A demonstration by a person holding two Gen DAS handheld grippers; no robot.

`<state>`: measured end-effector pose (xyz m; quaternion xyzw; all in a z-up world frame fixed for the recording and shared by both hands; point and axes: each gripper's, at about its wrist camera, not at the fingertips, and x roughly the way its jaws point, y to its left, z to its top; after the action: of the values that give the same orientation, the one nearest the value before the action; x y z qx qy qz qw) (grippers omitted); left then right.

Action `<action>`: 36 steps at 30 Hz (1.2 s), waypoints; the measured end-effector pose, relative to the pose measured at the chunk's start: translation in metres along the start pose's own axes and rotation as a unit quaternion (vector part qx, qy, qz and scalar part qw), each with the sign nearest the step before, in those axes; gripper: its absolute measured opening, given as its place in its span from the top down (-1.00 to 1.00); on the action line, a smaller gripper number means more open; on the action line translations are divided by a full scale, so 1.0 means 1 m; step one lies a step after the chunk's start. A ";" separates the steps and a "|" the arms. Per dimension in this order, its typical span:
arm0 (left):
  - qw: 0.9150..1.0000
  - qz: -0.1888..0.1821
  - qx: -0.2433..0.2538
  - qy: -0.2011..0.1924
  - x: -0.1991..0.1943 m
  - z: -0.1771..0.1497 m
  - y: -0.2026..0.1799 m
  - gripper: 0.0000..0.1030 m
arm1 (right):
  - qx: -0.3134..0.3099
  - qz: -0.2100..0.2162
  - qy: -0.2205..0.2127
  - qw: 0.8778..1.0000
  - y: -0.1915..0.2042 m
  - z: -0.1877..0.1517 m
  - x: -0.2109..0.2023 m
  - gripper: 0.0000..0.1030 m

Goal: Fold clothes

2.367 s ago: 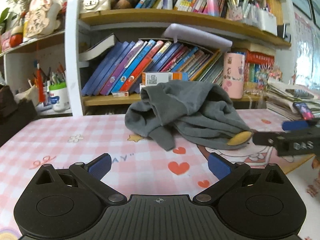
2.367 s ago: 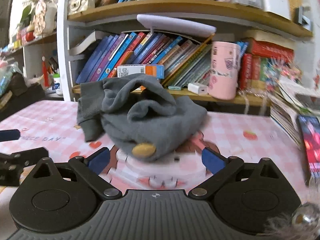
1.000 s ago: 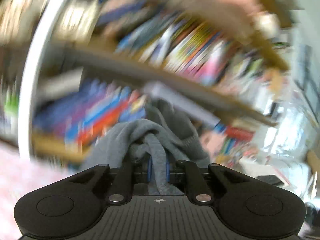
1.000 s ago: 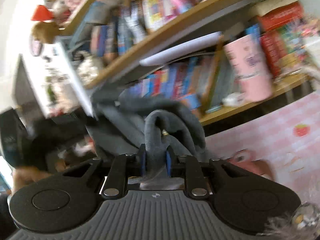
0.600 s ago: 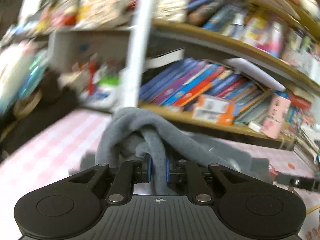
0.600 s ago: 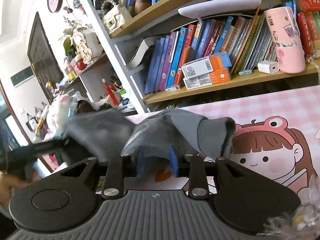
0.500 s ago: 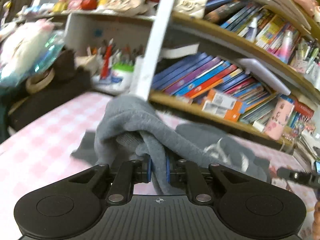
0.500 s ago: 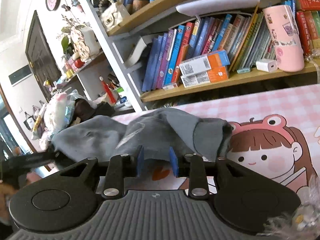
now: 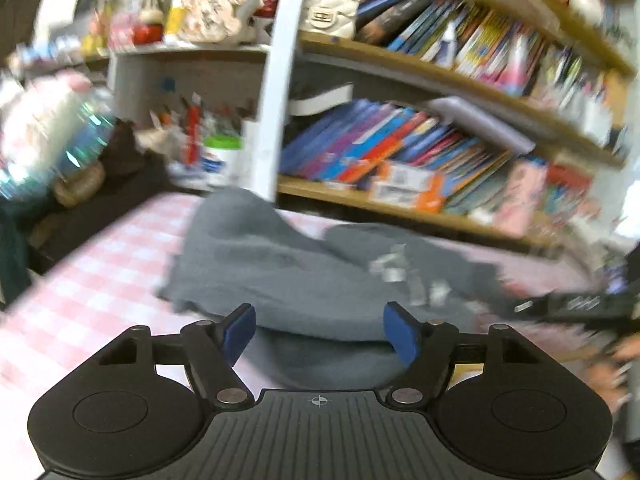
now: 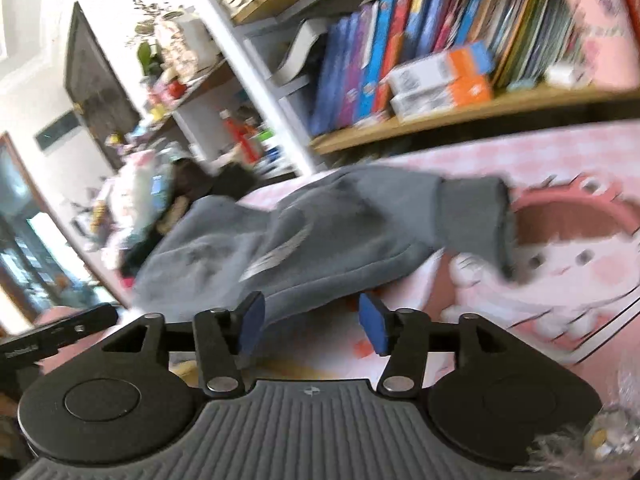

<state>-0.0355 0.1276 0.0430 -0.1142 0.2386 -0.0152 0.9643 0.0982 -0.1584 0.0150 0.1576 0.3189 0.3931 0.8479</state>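
Note:
A grey sweatshirt (image 9: 304, 276) lies spread across the pink checked tablecloth (image 9: 100, 264). Its near hem runs between the blue pads of my left gripper (image 9: 319, 335), whose jaws are opening and no longer press on the cloth. In the right wrist view the same grey sweatshirt (image 10: 320, 236) stretches from the left to a sleeve cuff (image 10: 476, 216) at the right. My right gripper (image 10: 311, 323) is also opening, with the hem's edge just ahead of its left pad and nothing pinched. The other gripper shows at the frame edge in each view.
A bookshelf (image 9: 400, 152) packed with books runs along the table's far side, with a white upright post (image 9: 276, 92). A cartoon-girl mat (image 10: 560, 264) lies under the cuff. Bags and clutter (image 9: 48, 152) crowd the table's left end. A hand (image 9: 608, 364) is at the right.
Both grippers were shut on folds of the raised sweatshirt. They came down and have spread their pads, and the garment now lies flat on the table.

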 end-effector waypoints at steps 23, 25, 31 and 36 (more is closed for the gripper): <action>0.987 -0.027 -0.148 -0.054 0.054 0.047 0.037 0.90 | 0.051 -0.017 -0.066 0.996 -0.011 0.010 -0.017 0.86; 0.990 -0.006 -0.103 -0.097 0.043 0.083 0.028 0.90 | 0.045 -0.025 -0.095 0.994 -0.009 0.012 -0.034 0.86; 0.980 -0.001 0.050 -0.194 0.028 0.186 -0.043 0.91 | -0.034 0.068 -0.123 0.990 0.022 -0.005 -0.063 0.86; 0.957 -0.098 0.099 -0.254 0.025 0.229 -0.106 0.90 | -0.108 0.193 -0.113 0.969 0.050 -0.020 -0.071 0.86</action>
<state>0.0953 0.0716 0.2530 -0.0411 -0.0297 -0.1039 0.9933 0.0217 -0.1799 0.0552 0.1668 0.1408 0.5608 0.7986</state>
